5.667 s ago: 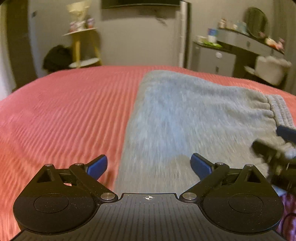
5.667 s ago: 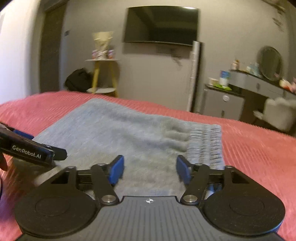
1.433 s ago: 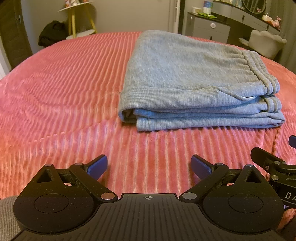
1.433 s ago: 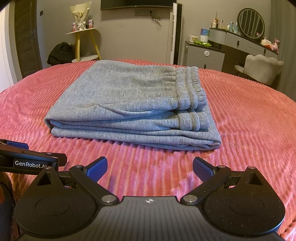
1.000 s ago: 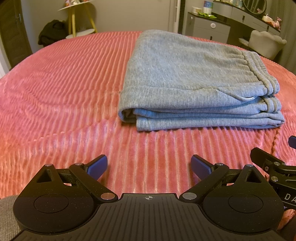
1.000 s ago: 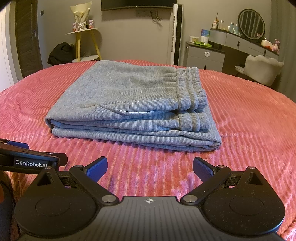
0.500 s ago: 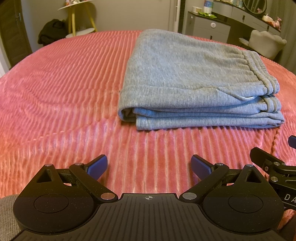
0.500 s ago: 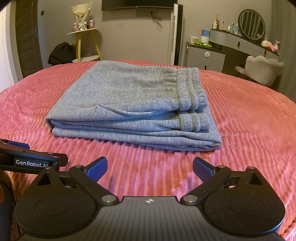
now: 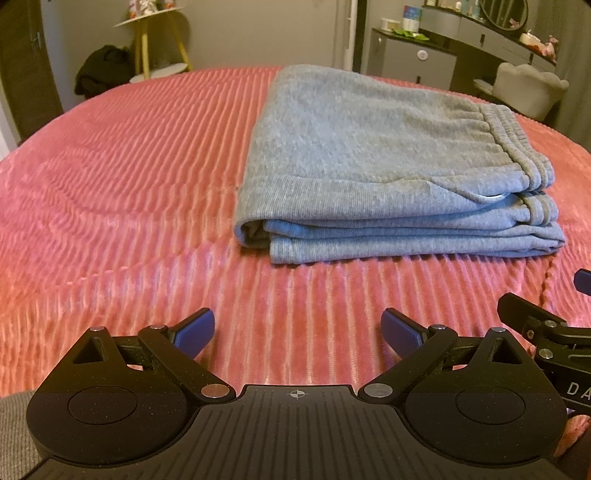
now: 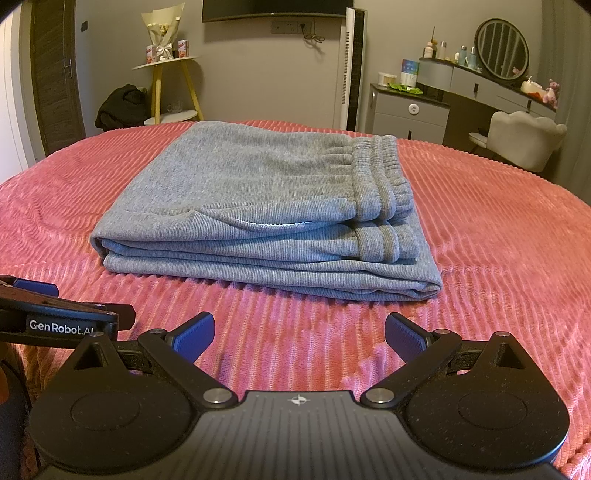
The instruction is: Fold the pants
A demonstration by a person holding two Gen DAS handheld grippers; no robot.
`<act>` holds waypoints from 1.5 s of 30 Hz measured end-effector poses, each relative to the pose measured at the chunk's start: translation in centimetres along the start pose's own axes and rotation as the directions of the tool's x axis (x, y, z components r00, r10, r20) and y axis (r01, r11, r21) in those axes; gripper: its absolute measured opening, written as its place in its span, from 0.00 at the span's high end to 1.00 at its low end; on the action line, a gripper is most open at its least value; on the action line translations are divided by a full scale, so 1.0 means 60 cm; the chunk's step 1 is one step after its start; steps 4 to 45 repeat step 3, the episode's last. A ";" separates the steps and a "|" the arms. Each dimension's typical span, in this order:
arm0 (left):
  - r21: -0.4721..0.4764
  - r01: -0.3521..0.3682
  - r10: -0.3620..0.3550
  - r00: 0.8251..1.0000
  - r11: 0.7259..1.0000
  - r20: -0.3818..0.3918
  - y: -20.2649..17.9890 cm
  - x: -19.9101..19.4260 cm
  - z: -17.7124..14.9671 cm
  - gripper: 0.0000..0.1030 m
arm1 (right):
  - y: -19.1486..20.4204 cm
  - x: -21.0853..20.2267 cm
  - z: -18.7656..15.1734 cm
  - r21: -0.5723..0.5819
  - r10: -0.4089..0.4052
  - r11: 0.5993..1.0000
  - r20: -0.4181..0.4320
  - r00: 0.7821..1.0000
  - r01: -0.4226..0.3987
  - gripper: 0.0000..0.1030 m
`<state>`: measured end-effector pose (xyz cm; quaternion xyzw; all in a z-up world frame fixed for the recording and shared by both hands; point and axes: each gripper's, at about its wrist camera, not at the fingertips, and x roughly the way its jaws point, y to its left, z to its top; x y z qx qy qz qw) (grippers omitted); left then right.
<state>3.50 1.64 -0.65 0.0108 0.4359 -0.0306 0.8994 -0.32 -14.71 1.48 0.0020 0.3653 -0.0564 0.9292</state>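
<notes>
Neatly folded, the grey pants (image 9: 373,158) are laid in a flat, layered stack on the ribbed pink bedspread (image 9: 122,173), with the elastic waistband (image 10: 380,177) turned toward the right side of the stack and the rounded fold edge seen at its left. Several layers are shown along the near edge, and a pale pocket lining is glimpsed between the top layers. No tool is in contact with the pants. The left gripper (image 9: 297,330) is held low over the bedspread, near the front edge of the stack but apart from it, its blue-padded fingers (image 9: 194,332) spread wide with nothing between them. The right gripper (image 10: 299,332) is likewise held over bare bedspread short of the stack, its jaws fully parted and nothing grasped. In the left wrist view, part of the right gripper is seen at the right edge; in the right wrist view, the left gripper's side, lettered "GenRobot.AI", is seen at the left edge. Beyond the bed, a yellow-legged side table (image 10: 166,88) carrying a wrapped bouquet (image 10: 162,33) is set against the grey wall, with a dark bag (image 10: 122,107) beside it. A grey dresser (image 10: 410,110), a round mirror (image 10: 502,48) and a pale upholstered chair (image 10: 524,138) are seen at the right, and the lower edge of a wall-mounted screen (image 10: 277,7) is visible above.
</notes>
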 end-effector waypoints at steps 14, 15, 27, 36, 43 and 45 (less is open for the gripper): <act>-0.003 0.002 -0.002 1.000 1.000 -0.002 0.000 0.000 0.001 0.03 | -0.001 0.000 0.000 0.000 0.000 1.000 -0.001 1.000 0.000 0.04; -0.003 0.002 -0.002 1.000 1.000 -0.002 0.000 0.000 0.001 0.03 | -0.001 0.000 0.000 0.000 0.000 1.000 -0.001 1.000 0.000 0.04; -0.003 0.002 -0.002 1.000 1.000 -0.002 0.000 0.000 0.001 0.03 | -0.001 0.000 0.000 0.000 0.000 1.000 -0.001 1.000 0.000 0.04; -0.003 0.002 -0.002 1.000 1.000 -0.002 0.000 0.000 0.001 0.03 | -0.001 0.000 0.000 0.000 0.000 1.000 -0.001 1.000 0.000 0.04; -0.003 0.002 -0.002 1.000 1.000 -0.002 0.000 0.000 0.001 0.03 | -0.001 0.000 0.000 0.000 0.000 1.000 -0.001 1.000 0.000 0.04; -0.003 0.002 -0.002 1.000 1.000 -0.002 0.000 0.000 0.001 0.03 | -0.001 0.000 0.000 0.000 0.000 1.000 -0.001 1.000 0.000 0.04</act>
